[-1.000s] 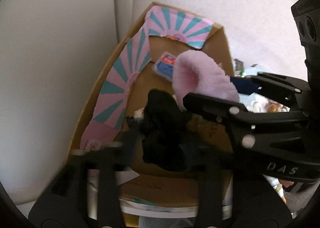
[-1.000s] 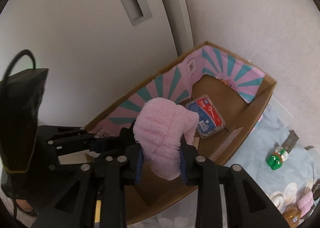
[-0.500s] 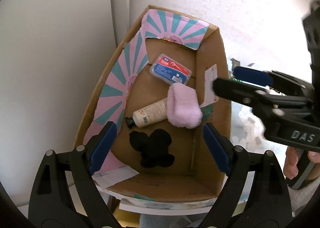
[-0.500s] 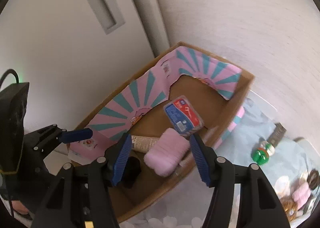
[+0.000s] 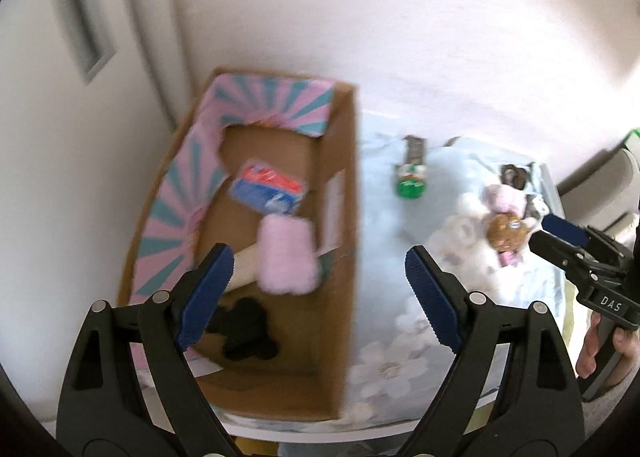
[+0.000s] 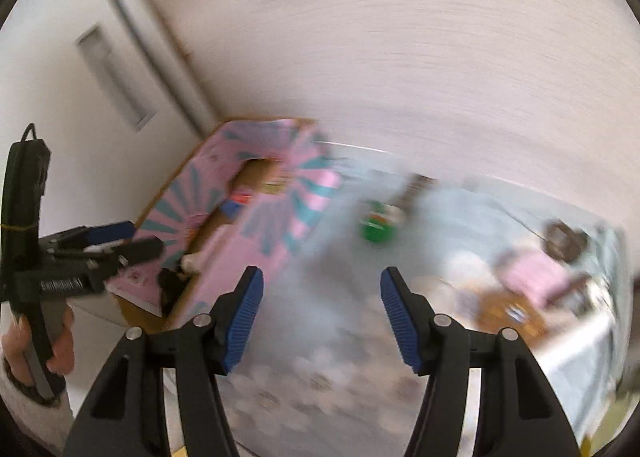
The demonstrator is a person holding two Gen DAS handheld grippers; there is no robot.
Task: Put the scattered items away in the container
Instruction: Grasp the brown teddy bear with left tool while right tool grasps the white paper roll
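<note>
**Box loaded, claws free for the next pick**

Box point(image 5: 340, 241) now holds four things: a blue-and-red packet point(image 5: 268, 187) toward 12 o'clock, a pink fluffy roll point(image 5: 286, 255) at its middle lying across a pale tube point(image 5: 246, 267), and a black bundle point(image 5: 246, 329) toward 6 o'clock. A second ago the pink roll was pinched in the right claw and the black bundle hung at the left claw; both have since been let go and lie on the box floor.

The left claw point(image 5: 318, 293) stands wide open with nothing between its pads, and has lifted back so the box sits at its 9 o'clock side. The right claw point(image 6: 320, 315) is open and empty too, and has swung off the box toward the blue floral cloth on the counter point(image 5: 384, 361); its view is smeared by that swing.

What is left lies on the cloth, well apart from the box: a green toy point(image 5: 410, 181) at 1 o'clock from the left claw, and at 2 o'clock a heap with a pink plush point(image 5: 504, 197), a brown round toy point(image 5: 506, 233) and a dark piece point(image 5: 516, 175) too blurred to name. In the left view the right claw's blue tip is just beside that heap.

My reading is that the drop is finished and the heap is the likely next pick, with the green toy after.
</note>
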